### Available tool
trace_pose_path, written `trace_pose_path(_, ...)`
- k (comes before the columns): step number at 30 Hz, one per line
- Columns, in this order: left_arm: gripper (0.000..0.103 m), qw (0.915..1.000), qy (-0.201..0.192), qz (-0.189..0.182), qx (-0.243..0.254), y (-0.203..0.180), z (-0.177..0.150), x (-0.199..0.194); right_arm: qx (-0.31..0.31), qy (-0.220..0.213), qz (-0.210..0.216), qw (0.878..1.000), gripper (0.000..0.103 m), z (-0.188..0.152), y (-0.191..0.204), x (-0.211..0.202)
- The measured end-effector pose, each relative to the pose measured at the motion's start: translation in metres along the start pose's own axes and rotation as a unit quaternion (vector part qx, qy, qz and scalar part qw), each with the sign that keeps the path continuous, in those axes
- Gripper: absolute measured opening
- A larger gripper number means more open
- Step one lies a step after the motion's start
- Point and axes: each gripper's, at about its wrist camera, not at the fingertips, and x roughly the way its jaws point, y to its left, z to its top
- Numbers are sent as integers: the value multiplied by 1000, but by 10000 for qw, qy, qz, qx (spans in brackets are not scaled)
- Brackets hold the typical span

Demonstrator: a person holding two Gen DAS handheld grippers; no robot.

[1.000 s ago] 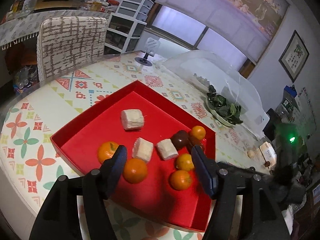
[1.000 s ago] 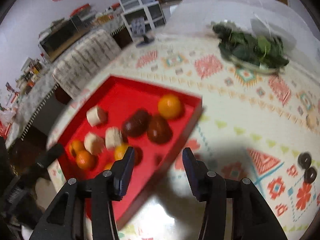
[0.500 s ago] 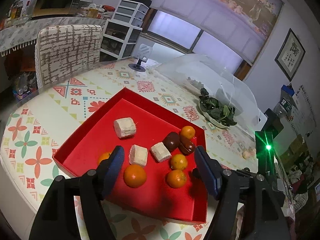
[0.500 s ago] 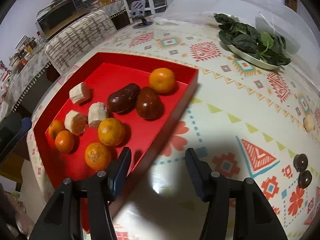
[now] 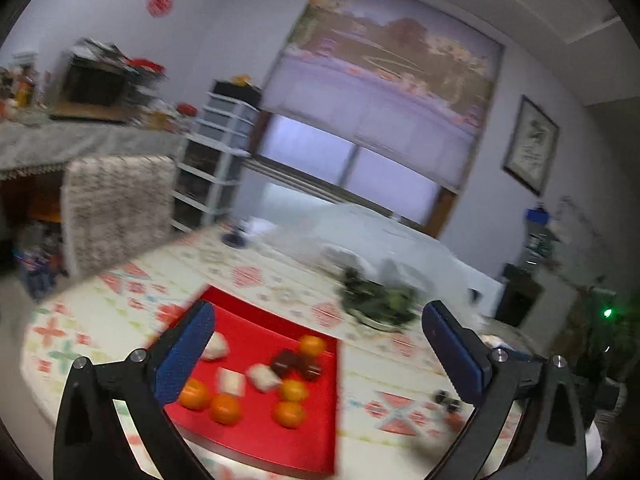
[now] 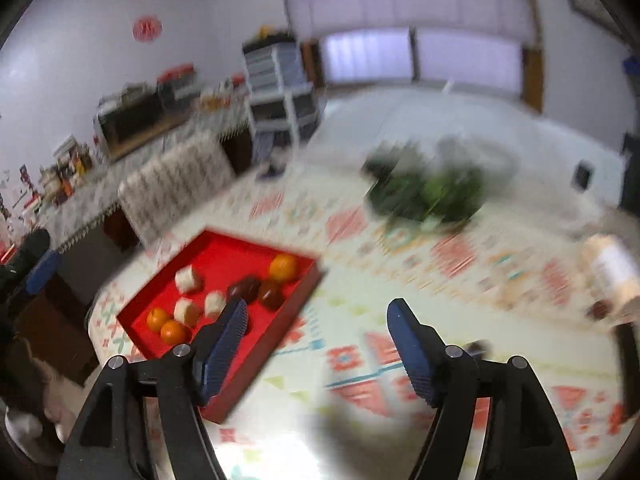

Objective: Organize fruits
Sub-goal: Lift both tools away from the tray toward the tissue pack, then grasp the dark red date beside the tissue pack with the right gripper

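Both grippers opening, empty

A shallow red tray lies flat on the patterned table. Inside it, one orange sits at the far corner, two dark brown fruits just beside it, three pale cut chunks across the middle, and four oranges along the near side.
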Motion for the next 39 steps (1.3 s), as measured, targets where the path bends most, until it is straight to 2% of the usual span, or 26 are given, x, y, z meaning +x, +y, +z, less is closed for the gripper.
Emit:
trace_pose_path(1,103,9999,82,-109,-16,-5,0,1,220,-258,-6,9994,80,3,-19,-26)
trace_pose_path(4,103,9994,172,-278,78,-25,1,3,848,-426,64,9955,83,12,-69,-79)
trace_pose_path(6,103,9983,169,-532,161,-48,2,1,922,-438,-244,9945,83,18,-92,-111)
trace_pose_path(9,103,9960,121,-816,338,-80,5,0,570,-645,-1312,9876,83,35,-117,-177)
trace_pose_path(11,103,9939,87,-994,465,-105,7,1,327,-824,-2048,9748,83,52,-132,-229)
trace_pose_path(12,103,9929,73,-1070,505,-115,9,3,243,-857,-2258,9701,83,58,-136,-244)
trace_pose_path(14,103,9917,65,-1168,542,-131,11,7,-64,-844,-2896,9534,86,76,-143,-281)
trace_pose_path(16,103,9901,74,-1270,593,-148,14,12,-309,-897,-3539,9305,89,96,-149,-318)
trace_pose_path(18,103,9895,120,-1276,666,-162,11,21,-346,-992,-3847,9171,96,108,-155,-341)
trace_pose_path(20,103,9891,264,-1273,691,-170,3,33,-244,-1039,-3817,9181,100,111,-167,-349)
trace_pose_path(21,103,9886,447,-1249,706,-173,-4,45,-175,-1036,-3726,9220,100,107,-174,-344)
trace_pose_path(22,103,9885,553,-1211,722,-177,-8,53,-25,-946,-3523,9311,100,97,-184,-326)
trace_pose_path(24,103,9881,840,-1038,768,-176,-21,71,180,-615,-3192,9455,100,78,-199,-290)
trace_pose_path(25,103,9882,947,-928,771,-173,-27,80,277,-293,-2914,9557,97,62,-208,-252)
trace_pose_path(27,103,9883,1091,-765,738,-166,-34,89,383,111,-2515,9670,83,38,-219,-202)
trace_pose_path(29,103,9880,1249,-619,664,-156,-41,101,657,640,-1929,9769,66,14,-231,-140)
trace_pose_path(30,103,9878,1299,-575,641,-153,-44,105,819,804,-1689,9789,64,5,-237,-115)
trace_pose_path(31,103,9875,1345,-536,629,-150,-46,109,977,936,-1535,9788,61,-6,-243,-85)
trace_pose_path(33,103,9865,1450,-453,617,-144,-51,119,1225,1069,-1442,9761,59,-16,-259,-51)
trace_pose_path(35,103,9850,1566,-425,587,-139,-57,130,1776,1184,-1321,9680,56,-27,-283,-19)
trace_pose_path(39,103,9822,1745,-420,549,-133,-63,149,2473,1253,-1460,9497,56,-35,-321,22)
